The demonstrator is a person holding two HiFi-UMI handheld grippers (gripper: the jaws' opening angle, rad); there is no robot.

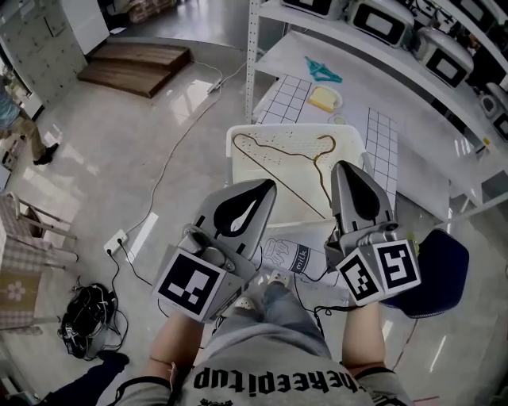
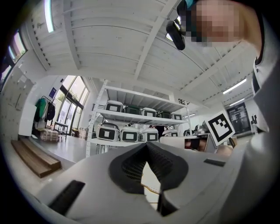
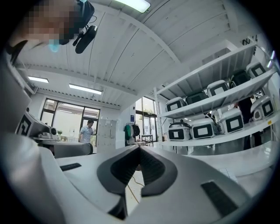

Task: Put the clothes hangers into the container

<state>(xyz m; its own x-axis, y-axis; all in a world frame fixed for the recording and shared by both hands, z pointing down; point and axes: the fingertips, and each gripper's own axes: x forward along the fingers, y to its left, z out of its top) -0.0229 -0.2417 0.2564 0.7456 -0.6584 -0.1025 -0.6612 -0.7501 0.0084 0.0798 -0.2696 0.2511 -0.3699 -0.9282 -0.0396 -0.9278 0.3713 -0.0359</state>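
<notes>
Clothes hanger (image 1: 282,184), thin brownish wire, lay flat inside the white container (image 1: 252,194) on the floor, ahead of the person's knees.

Far left in the head view: a person's legs (image 1: 20,127) at the frame edge. Low wooden platform (image 1: 135,67) beyond, on pale glossy floor. Power strip (image 1: 115,242) with a cable trailing off. Black tangle of cables (image 1: 83,321) lower left.

Left gripper (image 1: 270,185) was held over the container's near left edge, pointing roughly level. Its own view had the jaws together at the tips (image 2: 146,144), nothing pinched. A sliver of container and wire showed through the gap under the tips.

Right gripper (image 1: 340,166) was held over the container's near right side, its tip just beside the hanger's hooked end. Jaws were closed, tips touching (image 3: 139,147). A thin strand of wire showed through the gap beneath them. Could not tell whether the tips pinched the wire or merely sat beside it.

Behind the container: a grid-marked sheet (image 1: 287,99), a yellow item on a small plate (image 1: 324,98), a teal item (image 1: 324,71) on the low white shelf. Grey-and-white appliances (image 1: 377,20) lined the shelf above. Far right: a dark blue seat (image 1: 440,270), near the right gripper's marker cube.
</notes>
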